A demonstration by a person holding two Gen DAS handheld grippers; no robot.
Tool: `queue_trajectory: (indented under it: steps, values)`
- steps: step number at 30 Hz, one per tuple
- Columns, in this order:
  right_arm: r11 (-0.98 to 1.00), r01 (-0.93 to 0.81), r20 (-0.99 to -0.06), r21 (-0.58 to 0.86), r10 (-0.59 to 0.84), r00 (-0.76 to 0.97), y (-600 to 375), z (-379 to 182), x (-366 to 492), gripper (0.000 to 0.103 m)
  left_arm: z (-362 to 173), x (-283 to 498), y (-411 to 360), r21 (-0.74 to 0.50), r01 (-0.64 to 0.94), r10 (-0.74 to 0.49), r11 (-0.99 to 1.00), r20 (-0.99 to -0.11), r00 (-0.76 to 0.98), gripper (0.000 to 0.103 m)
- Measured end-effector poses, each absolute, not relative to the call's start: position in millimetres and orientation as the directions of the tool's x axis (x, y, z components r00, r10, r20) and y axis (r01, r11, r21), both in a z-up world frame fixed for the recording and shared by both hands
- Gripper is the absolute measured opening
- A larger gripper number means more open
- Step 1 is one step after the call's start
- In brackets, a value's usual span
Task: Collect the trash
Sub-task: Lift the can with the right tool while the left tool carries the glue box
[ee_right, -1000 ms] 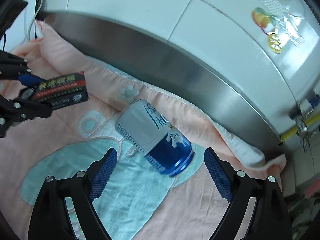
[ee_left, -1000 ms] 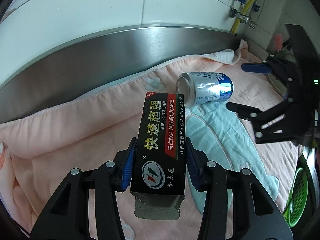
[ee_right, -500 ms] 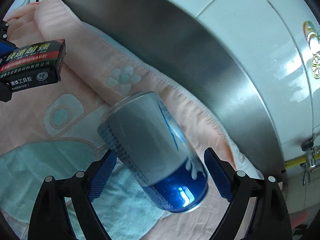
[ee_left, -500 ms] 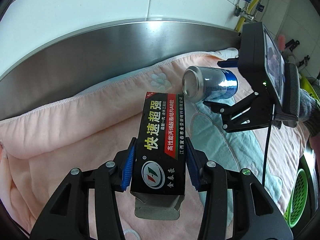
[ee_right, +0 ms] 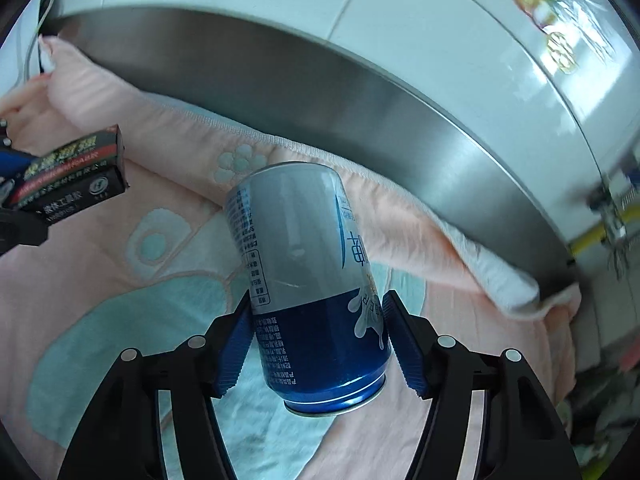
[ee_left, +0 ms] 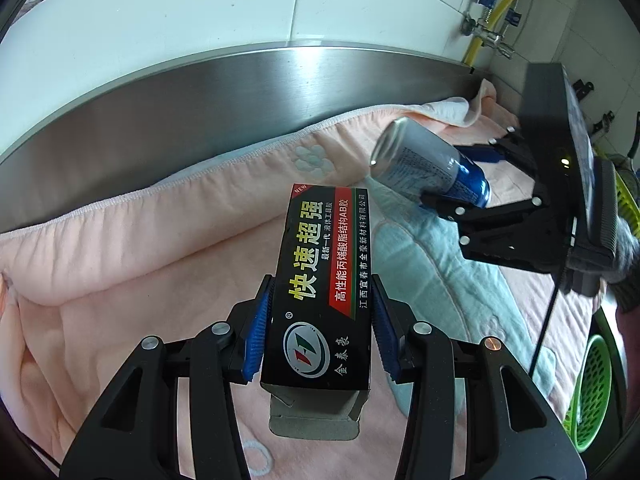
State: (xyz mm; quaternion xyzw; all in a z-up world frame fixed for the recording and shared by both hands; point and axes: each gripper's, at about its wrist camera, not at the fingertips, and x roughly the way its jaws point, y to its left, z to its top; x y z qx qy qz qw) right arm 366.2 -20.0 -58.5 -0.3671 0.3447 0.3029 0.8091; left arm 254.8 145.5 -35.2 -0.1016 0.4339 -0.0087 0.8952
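Since the earlier frames the right tool point(ee_right: 318, 334) has come in around the drink can point(ee_right: 308, 280), and its jaws have just been closing; the blue pads point(ee_right: 234, 346) now press on both sides of the can's blue lower half. The can, which lay on its side on the blanket point(ee_right: 120, 288) a second ago, is lifted off the cloth and points away from the camera with its blue base nearest. In the left wrist view the same can point(ee_left: 428, 168) shows tilted in the air, silver end up, with the right tool point(ee_left: 460, 188) clamped on its blue end.

The left tool point(ee_left: 320, 336) has not changed: it stands at a middling width, holding the black glue box point(ee_left: 324, 284) by its long sides, the open grey flap end toward the camera. The box hangs above the pink blanket point(ee_left: 140, 272), toward the left part of the bench.

The blanket, pink with a pale blue-green patch, covers the bench up to the steel upstand point(ee_left: 200, 96) along the back edge, with white wall tiles point(ee_left: 180, 8) above it. A green basket point(ee_left: 592, 396) shows past the bench's right edge.
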Motion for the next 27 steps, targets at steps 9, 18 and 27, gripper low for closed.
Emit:
queue_trajectory:
  steps: [9, 18, 27]
  values:
    - [0.729, -0.645, -0.781, -0.23, 0.258, 0.569, -76, -36, 308, 0.061, -14, 233, 119, -0.198, -0.005, -0.148, 0.98, -0.747, 0.649, 0.046]
    - [0.851, -0.505, -0.736, -0.143, 0.25, 0.629, -144, -16, 236, 0.061, 6, 212, 68, -0.22, 0.107, -0.235, 0.97, -0.714, 0.659, 0.046]
    - [0.913, -0.391, -0.713, -0.118, 0.196, 0.673, -201, -12, 183, 0.06, 13, 189, 14, -0.227, 0.22, -0.316, 0.949, -0.7, 0.64, 0.046]
